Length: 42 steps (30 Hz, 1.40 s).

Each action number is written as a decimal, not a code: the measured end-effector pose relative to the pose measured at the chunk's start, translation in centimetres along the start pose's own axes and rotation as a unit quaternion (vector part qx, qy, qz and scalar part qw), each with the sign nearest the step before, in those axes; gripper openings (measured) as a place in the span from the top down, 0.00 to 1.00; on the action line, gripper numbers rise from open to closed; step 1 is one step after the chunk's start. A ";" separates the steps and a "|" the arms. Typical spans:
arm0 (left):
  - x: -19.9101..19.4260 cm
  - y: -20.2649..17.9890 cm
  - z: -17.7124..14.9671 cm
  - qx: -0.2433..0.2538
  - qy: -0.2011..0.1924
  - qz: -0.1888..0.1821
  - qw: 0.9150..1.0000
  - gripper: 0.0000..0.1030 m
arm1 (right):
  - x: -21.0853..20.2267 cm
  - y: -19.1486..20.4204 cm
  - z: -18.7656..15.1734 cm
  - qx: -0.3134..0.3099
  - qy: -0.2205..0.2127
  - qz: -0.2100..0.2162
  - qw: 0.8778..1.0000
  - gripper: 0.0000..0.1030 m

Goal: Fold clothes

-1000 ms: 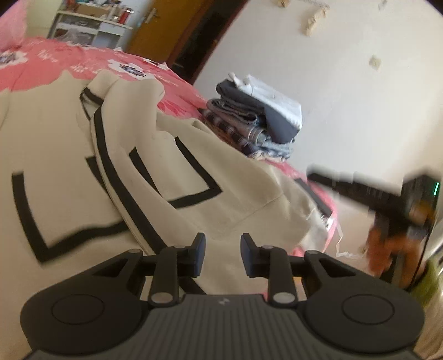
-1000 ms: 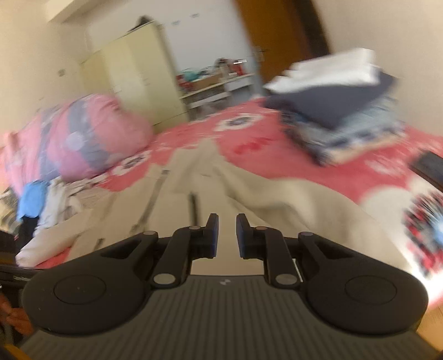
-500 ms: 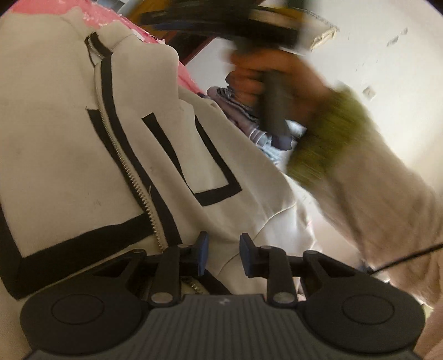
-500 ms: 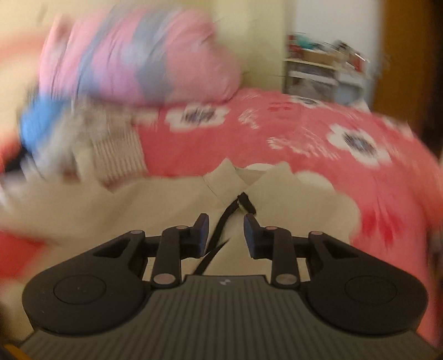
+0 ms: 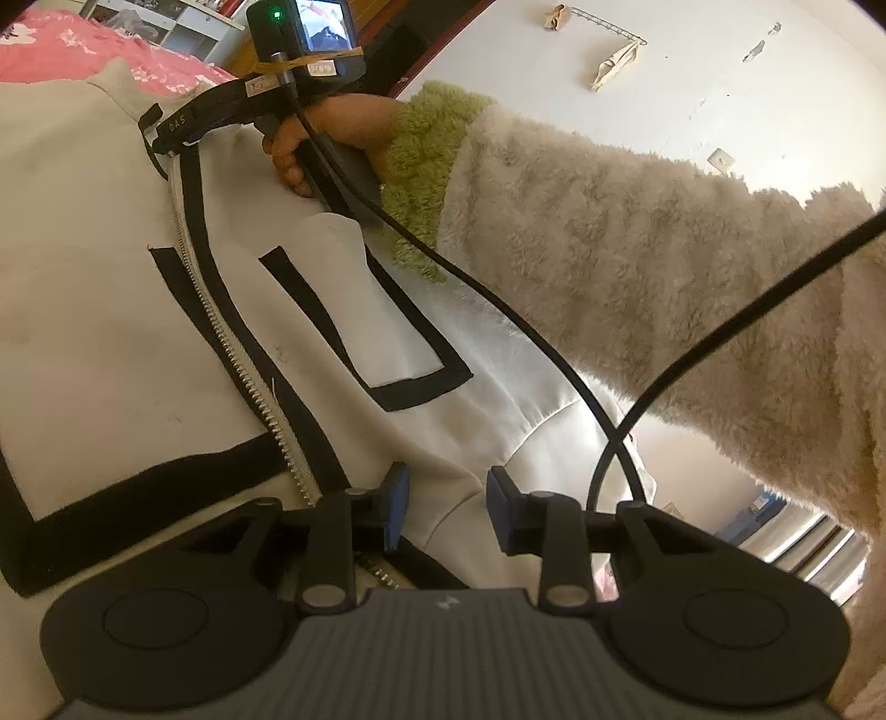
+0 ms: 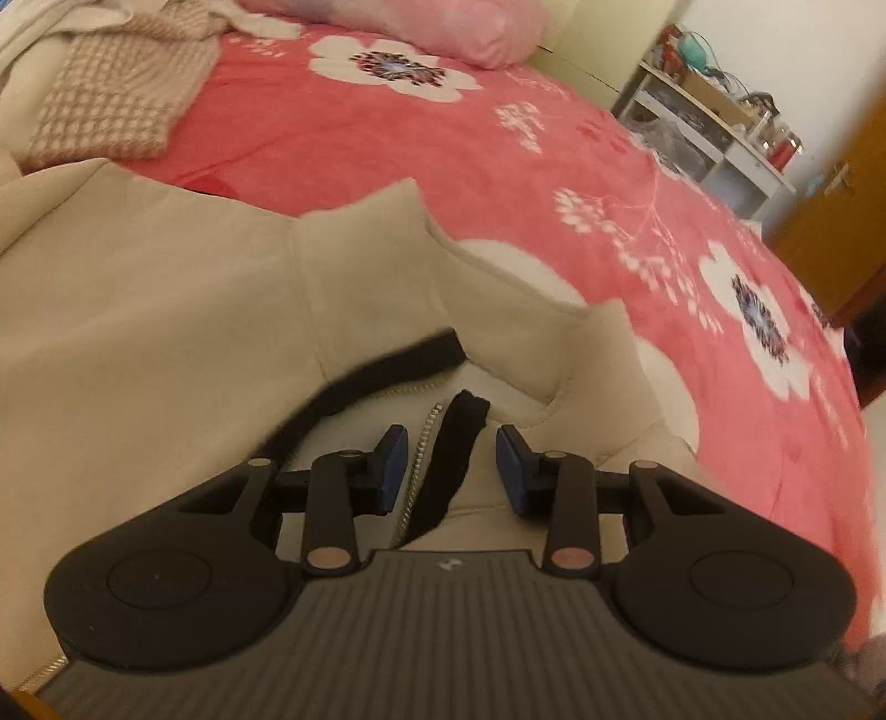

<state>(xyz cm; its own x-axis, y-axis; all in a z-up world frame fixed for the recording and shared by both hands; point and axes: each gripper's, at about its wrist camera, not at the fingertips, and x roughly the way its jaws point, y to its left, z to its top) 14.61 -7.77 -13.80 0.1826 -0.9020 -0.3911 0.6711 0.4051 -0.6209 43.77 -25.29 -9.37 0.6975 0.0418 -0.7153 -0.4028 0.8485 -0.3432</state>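
Observation:
A cream jacket [image 5: 111, 360] with black trim and an unfastened zipper [image 5: 232, 354] lies spread on the bed. My left gripper [image 5: 448, 515] hovers open just over its lower front, near the zipper's bottom end, with nothing between the fingers. A hand [image 5: 332, 127] reaches across the jacket, holding the right gripper's handle up at the collar. In the right wrist view the right gripper [image 6: 451, 473] is open low over the collar [image 6: 387, 266]. The black-trimmed zipper edge [image 6: 462, 437] lies in the gap between the jaws, unclamped.
A fuzzy beige sleeve [image 5: 664, 266] with a green cuff and two black cables [image 5: 498, 310] cross the left view. Beyond the collar, the pink floral bedspread [image 6: 498, 166] carries a checked cloth [image 6: 111, 105] and pink pillow [image 6: 415, 22]. White shelves [image 6: 720, 127] and a wooden door [image 6: 830, 183] stand behind.
The right gripper has swung from the bed's right side across the jacket to the collar, and its jaws have widened. The left gripper has dropped closer to the jacket's lower front.

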 end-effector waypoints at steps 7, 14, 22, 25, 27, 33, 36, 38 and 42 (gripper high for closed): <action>0.2 -0.3 -0.3 0.004 -0.001 0.002 1.000 0.69 | -1.9 -3.2 -0.2 0.170 -0.076 0.015 0.982 0.88; 0.3 -0.4 -0.6 0.007 -0.002 0.004 1.000 0.69 | -5.6 -6.1 -0.2 0.280 -0.212 0.151 0.924 0.88; 0.4 -0.4 -0.8 0.003 -0.003 0.000 1.000 0.69 | -2.6 -3.5 0.6 0.237 -0.177 0.173 0.939 0.85; 0.4 -0.2 -1.0 -0.002 -0.002 -0.005 1.000 0.69 | -7.3 -5.6 -1.1 0.271 -0.195 0.156 0.930 0.79; 0.4 -0.1 -1.0 -0.005 -0.002 -0.008 1.000 0.69 | -10.4 -7.1 -2.2 0.293 -0.207 0.145 0.922 0.71; 0.5 0.5 -1.0 -0.033 -0.001 -0.031 0.999 0.68 | -19.7 -11.4 -5.6 0.358 -0.241 0.110 0.895 0.54; 0.6 0.5 -1.0 -0.047 -0.002 -0.041 0.998 0.67 | -26.1 -12.9 -9.0 0.387 -0.259 0.076 0.882 0.48; 1.0 0.5 -0.8 -0.051 -0.003 -0.045 0.998 0.67 | -32.9 -12.4 -14.3 0.403 -0.269 0.027 0.874 0.44; 0.8 0.7 -0.7 -0.059 -0.003 -0.052 0.997 0.67 | -42.9 -8.4 -26.4 0.466 -0.251 -0.071 0.846 0.35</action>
<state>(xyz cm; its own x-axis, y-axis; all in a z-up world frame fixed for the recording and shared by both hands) 14.71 -8.10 -15.08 0.1214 -0.9411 -0.3156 0.5974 0.3232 -0.7339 1.57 -48.10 8.14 0.9575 -0.0743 -0.2787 0.1841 0.9013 0.3921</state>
